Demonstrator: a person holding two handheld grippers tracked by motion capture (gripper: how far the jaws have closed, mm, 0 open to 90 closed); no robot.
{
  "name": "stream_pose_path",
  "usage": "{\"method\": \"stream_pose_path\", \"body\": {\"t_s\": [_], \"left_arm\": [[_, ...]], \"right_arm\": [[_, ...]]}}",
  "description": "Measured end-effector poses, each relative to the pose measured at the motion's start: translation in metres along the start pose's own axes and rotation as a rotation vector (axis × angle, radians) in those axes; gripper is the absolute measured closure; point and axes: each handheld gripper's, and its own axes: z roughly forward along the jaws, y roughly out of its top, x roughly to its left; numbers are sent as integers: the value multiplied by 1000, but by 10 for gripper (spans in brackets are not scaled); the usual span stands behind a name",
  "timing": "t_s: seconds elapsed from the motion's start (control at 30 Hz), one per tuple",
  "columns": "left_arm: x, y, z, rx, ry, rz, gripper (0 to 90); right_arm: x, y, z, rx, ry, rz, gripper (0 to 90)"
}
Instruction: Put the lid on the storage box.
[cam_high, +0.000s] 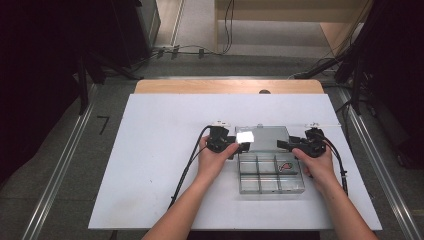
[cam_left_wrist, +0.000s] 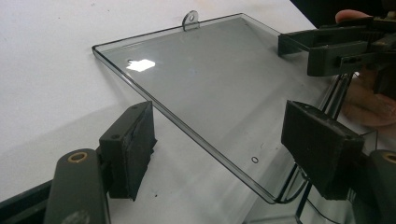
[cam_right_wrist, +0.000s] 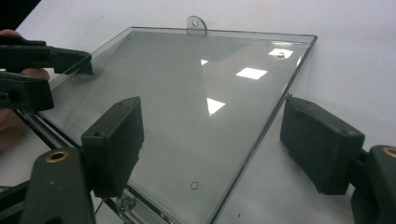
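A clear plastic compartment box (cam_high: 270, 180) lies on the white board, with a small red item (cam_high: 286, 166) in one right-hand cell. Its transparent lid (cam_high: 265, 136) is swung open toward the far side and stands tilted above the board. My left gripper (cam_high: 239, 146) is at the lid's left edge. In the left gripper view the lid's edge (cam_left_wrist: 210, 79) runs between the open jaws (cam_left_wrist: 219, 121), and neither pad touches it. My right gripper (cam_high: 283, 145) is at the lid's right edge. There the lid (cam_right_wrist: 187, 84) also passes between open jaws (cam_right_wrist: 210, 112).
The white board (cam_high: 165, 165) covers a wooden table (cam_high: 200, 86) and is bare to the left and in front of the box. A hang tab (cam_right_wrist: 196, 24) juts from the lid's far edge. Cables (cam_high: 185, 50) and dark stands are on the floor beyond.
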Motion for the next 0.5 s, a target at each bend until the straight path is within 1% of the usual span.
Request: {"method": "stream_pose_path", "body": {"t_s": [0.1,0.27,0.5], "left_arm": [[0,0,0,0,1,-3,250],[1,0,1,2,-3,-17,252],[1,0,1,6,-8,-26,251]], "right_arm": [[-1,0,0,-1,8,11,210],[-1,0,0,1,10,12,217],[-2,0,0,6,18,29,232]]}}
